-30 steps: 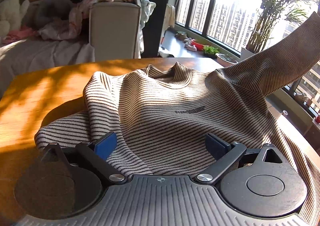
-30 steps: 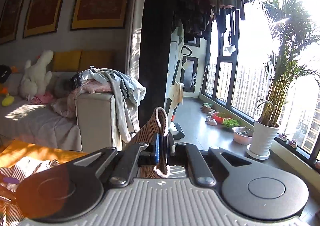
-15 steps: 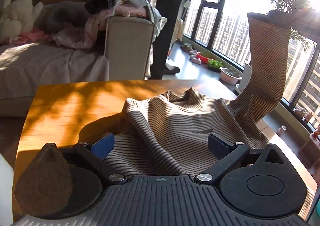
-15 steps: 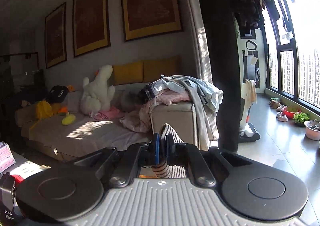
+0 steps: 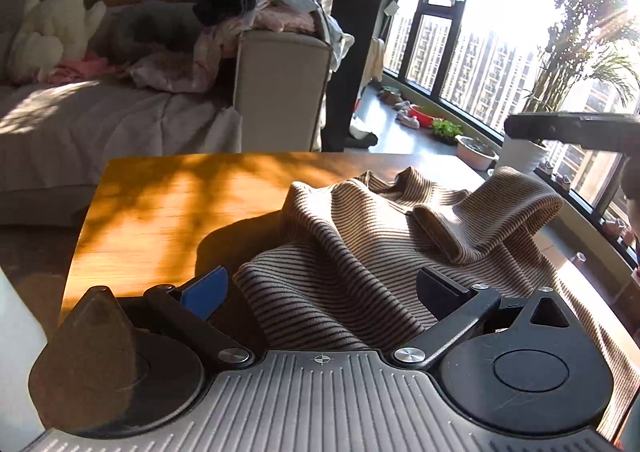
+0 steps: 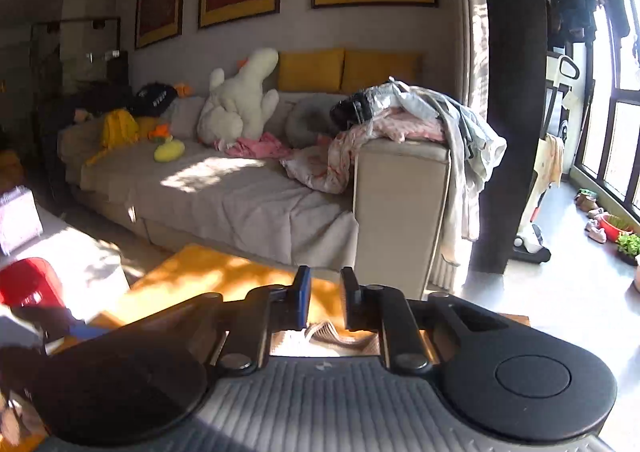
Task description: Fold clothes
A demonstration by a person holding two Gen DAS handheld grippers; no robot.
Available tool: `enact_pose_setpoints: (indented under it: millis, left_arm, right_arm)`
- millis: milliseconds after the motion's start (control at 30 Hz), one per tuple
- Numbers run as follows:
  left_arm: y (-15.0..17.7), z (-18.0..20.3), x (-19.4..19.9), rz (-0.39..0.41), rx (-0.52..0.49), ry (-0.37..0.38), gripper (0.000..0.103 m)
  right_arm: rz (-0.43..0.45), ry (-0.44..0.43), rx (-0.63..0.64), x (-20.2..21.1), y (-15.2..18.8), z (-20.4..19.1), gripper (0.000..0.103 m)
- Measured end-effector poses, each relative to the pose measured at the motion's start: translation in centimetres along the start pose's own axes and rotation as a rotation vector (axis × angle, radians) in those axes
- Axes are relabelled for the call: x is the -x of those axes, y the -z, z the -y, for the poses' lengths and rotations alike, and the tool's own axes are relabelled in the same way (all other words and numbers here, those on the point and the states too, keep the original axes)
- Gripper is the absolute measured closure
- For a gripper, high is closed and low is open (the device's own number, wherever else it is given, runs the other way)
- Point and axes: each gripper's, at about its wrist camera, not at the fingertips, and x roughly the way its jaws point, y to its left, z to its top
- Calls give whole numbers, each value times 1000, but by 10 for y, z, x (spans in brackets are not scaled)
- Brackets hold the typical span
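A brown-and-cream striped sweater [image 5: 360,252] lies on the wooden table [image 5: 168,204], collar toward the far edge. Its right sleeve [image 5: 492,212] lies folded back across the chest in a loose loop. My left gripper [image 5: 320,288] is open, fingers wide apart over the sweater's near hem, holding nothing. My right gripper [image 6: 325,304] is slightly open and empty above the table; a bit of the sweater [image 6: 332,336] shows below its fingers. The right gripper's body also shows at the right edge of the left wrist view [image 5: 572,130].
A grey sofa [image 6: 240,188] with a white plush toy [image 6: 240,100] and piled clothes [image 6: 400,112] stands beyond the table. A red stool [image 6: 28,280] stands on the floor at left. Potted plants [image 5: 520,148] and tall windows stand at right.
My right gripper swung the sleeve over the sweater and let it go; the sleeve now lies looped on the chest. The right jaws went from shut to slightly open.
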Motion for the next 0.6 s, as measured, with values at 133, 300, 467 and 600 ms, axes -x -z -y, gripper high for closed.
enact_pose_setpoints:
  millis: [133, 300, 467, 600]
  left_arm:
    - [-8, -1, 2, 18, 1, -14, 0]
    - [-9, 8, 13, 34, -72, -12, 0]
    - [-8, 16, 31, 40, -126, -16, 0]
    - [-6, 22, 43, 57, -139, -6, 0]
  right_arm:
    - [-161, -210, -68, 13, 55, -25, 49]
    - [-267, -337, -49, 22, 114, -72, 41]
    - [-279, -341, 36, 24, 141, -112, 100]
    - [-206, -299, -103, 26, 106, -67, 99]
